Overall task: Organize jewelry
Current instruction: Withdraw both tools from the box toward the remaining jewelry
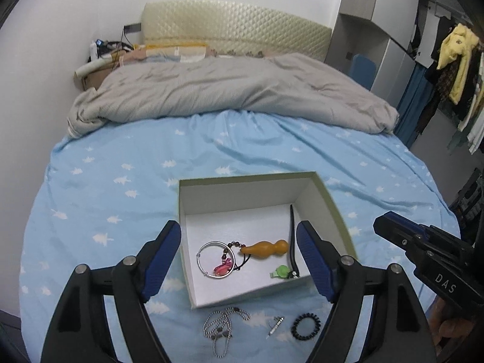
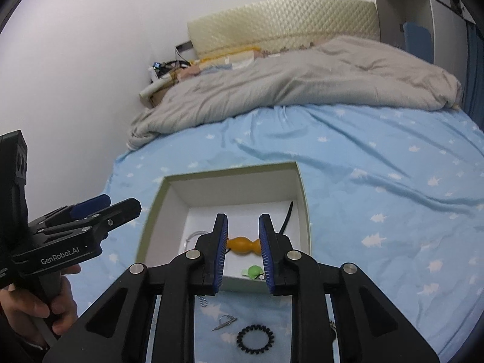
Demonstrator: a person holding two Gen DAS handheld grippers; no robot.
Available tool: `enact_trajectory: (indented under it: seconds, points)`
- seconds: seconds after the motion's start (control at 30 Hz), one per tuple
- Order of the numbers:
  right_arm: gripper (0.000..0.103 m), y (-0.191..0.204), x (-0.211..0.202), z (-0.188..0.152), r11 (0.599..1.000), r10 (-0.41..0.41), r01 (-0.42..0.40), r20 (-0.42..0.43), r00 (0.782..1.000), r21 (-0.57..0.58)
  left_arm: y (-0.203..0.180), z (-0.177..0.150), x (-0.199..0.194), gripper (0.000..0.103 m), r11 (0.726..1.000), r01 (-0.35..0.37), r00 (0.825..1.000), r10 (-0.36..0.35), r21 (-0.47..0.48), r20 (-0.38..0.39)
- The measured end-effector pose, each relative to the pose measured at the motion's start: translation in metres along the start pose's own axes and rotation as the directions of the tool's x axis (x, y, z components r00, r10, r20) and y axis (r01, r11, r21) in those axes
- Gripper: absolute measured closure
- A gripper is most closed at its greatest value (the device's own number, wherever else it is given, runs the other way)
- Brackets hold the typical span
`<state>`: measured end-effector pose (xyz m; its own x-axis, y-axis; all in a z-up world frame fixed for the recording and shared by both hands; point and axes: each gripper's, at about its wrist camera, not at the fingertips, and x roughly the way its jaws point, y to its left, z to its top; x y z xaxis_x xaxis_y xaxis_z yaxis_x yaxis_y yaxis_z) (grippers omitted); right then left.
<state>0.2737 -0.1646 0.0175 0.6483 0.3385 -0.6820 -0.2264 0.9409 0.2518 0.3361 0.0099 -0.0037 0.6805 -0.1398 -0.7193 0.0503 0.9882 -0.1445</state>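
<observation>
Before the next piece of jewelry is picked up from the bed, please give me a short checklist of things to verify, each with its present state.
1. Left gripper empty, jaws wide: ok.
2. Right gripper empty: ok; nothing between its pads, jaws apart only narrowly.
3. White box open, with free floor space: ok.
4. Pieces already in the box, silver bangle, orange gourd pendant and green charm, lie clear of the walls: ok.
5. Pieces left on the blue sheet in front of the box, ball chain, small silver pendant and black coil hair tie, lie apart: ok.
6. Ball chain free of knots: cannot tell.
</observation>
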Motion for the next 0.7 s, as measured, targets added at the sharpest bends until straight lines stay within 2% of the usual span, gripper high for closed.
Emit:
enact_trajectory:
  seconds: [0.47, 0.7]
  points:
    - [0.084, 0.036, -0.112, -0.023, 0.999, 0.024, -0.019, 0.124, 0.992, -0.039, -0.021, -0.029, -0.13, 0.024, 0.999, -0.014, 0.992, 0.01, 0.031, 0.129]
    - [0.084, 0.044, -0.148, -0.05, 0.998, 0.038, -0.032, 0.151, 0.988, -0.045, -0.027, -0.06, -0.169, 0.024, 1.0, -0.016, 0.985, 0.012, 0.023, 0.172]
